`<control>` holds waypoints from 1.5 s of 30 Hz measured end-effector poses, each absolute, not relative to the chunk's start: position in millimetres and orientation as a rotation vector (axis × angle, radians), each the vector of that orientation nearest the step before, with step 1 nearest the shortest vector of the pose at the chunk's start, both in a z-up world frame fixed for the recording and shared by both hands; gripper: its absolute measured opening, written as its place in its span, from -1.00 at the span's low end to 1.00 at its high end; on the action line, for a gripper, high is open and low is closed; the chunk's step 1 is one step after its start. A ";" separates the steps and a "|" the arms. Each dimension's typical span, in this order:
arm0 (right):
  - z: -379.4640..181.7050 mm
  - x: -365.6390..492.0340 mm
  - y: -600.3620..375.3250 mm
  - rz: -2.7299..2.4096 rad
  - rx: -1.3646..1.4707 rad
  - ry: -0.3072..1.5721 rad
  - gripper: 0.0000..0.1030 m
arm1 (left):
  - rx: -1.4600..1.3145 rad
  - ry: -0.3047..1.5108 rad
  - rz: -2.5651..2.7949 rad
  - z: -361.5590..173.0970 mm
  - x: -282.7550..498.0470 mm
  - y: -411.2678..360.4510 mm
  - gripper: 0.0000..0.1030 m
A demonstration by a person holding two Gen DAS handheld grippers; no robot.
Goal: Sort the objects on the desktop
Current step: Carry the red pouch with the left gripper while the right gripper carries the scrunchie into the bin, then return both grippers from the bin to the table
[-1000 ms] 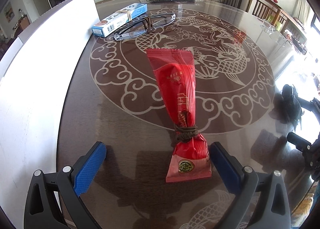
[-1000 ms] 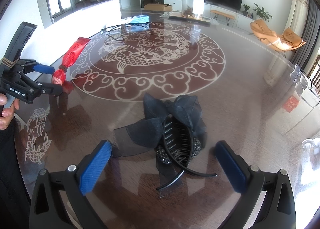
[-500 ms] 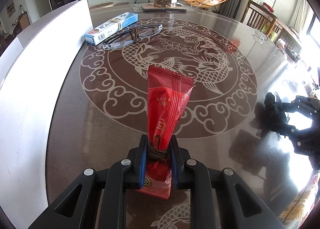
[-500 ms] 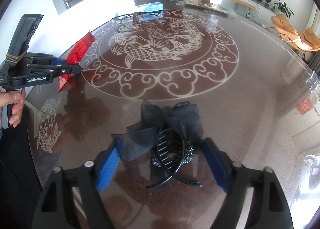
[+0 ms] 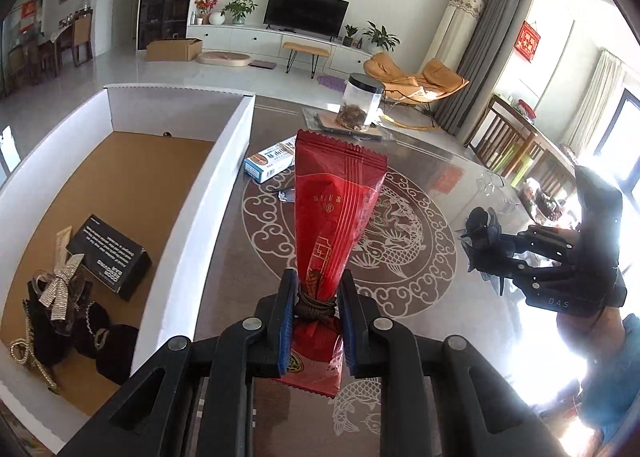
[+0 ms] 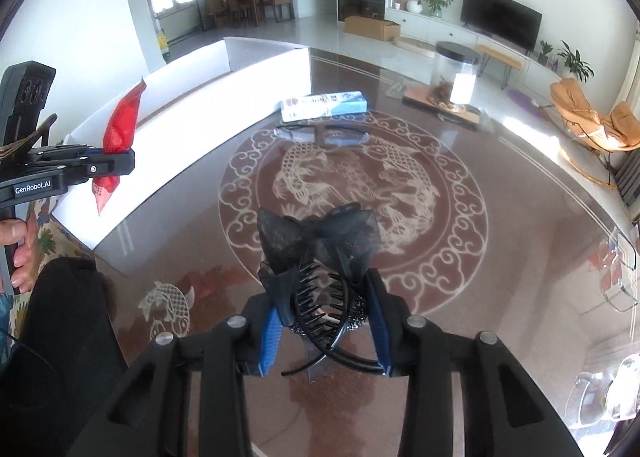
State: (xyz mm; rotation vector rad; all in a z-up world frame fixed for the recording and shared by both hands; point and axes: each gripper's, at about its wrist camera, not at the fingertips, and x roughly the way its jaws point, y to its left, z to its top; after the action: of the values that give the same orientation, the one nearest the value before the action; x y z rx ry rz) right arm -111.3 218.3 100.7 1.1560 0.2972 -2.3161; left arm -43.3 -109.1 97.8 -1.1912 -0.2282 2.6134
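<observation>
Midway by my reckoning: the left gripper (image 5: 315,311) clamps the red snack packet (image 5: 334,217) aloft beside the white box (image 5: 224,185), the right gripper (image 6: 325,319) pinches the black bow hair clip (image 6: 320,253), while the blue carton (image 6: 324,104) and glasses (image 6: 320,134) remain near the desk's far edge.

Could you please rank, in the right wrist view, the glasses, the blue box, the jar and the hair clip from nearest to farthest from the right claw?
1. Hair clip, held in the right claw.
2. Glasses, ahead on the table's fish pattern.
3. Blue box, just beyond the glasses.
4. Jar, far right, on a board.
</observation>
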 end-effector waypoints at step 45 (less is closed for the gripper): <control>-17.6 -92.3 278.9 -2.526 1.328 0.130 0.88 | -1.269 0.182 2.655 50.7 -33.7 -25.7 0.77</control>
State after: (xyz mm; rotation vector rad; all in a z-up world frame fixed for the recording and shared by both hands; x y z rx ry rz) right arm -92.3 278.9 -17.6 1.3284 0.1300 -2.5264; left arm -33.7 -25.7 50.7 -1.2690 0.1821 2.6548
